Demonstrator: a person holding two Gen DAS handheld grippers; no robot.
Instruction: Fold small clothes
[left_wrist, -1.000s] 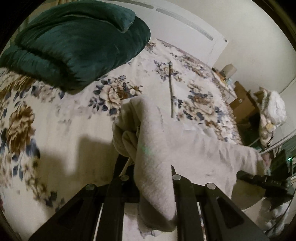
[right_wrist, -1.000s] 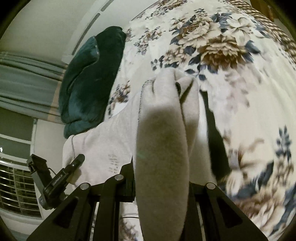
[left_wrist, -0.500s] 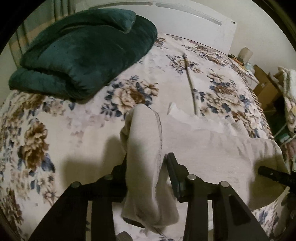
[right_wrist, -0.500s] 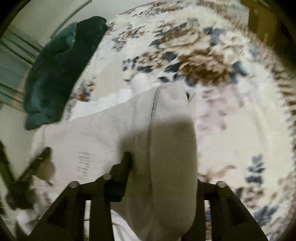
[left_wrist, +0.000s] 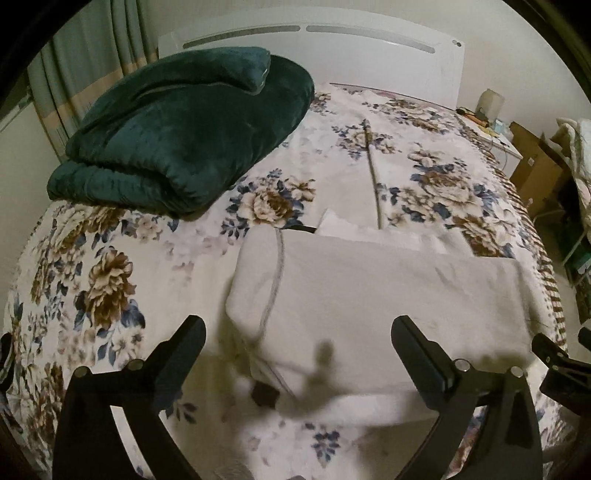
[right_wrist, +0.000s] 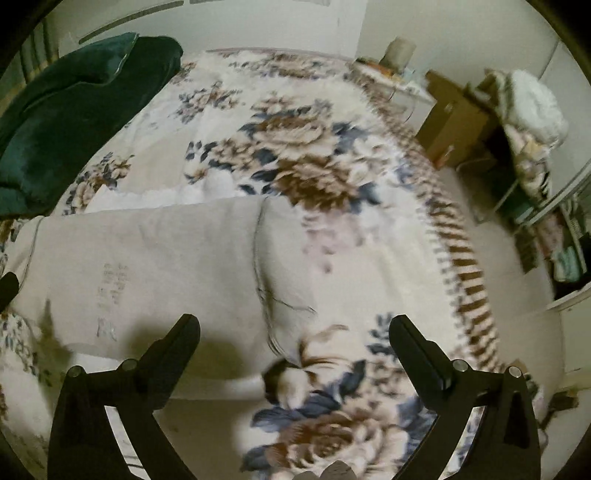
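Observation:
A small cream garment (left_wrist: 369, 295) lies folded over on the floral bedspread (left_wrist: 110, 266). It shows in the right wrist view (right_wrist: 166, 258) too, with faint grey print on it. My left gripper (left_wrist: 297, 332) is open and empty, just above the garment's near left edge. My right gripper (right_wrist: 293, 328) is open and empty, over the garment's right end. A tip of the right gripper shows at the far right of the left wrist view (left_wrist: 561, 365).
A dark green folded blanket (left_wrist: 184, 129) lies at the back left of the bed. A white headboard (left_wrist: 314, 37) stands behind. Cardboard boxes (right_wrist: 454, 118) and a cluttered rack (right_wrist: 535, 129) stand beside the bed's right edge.
Both grippers held the garment's corners a second ago. They have laid it down folded on the bed, opened, and let it go.

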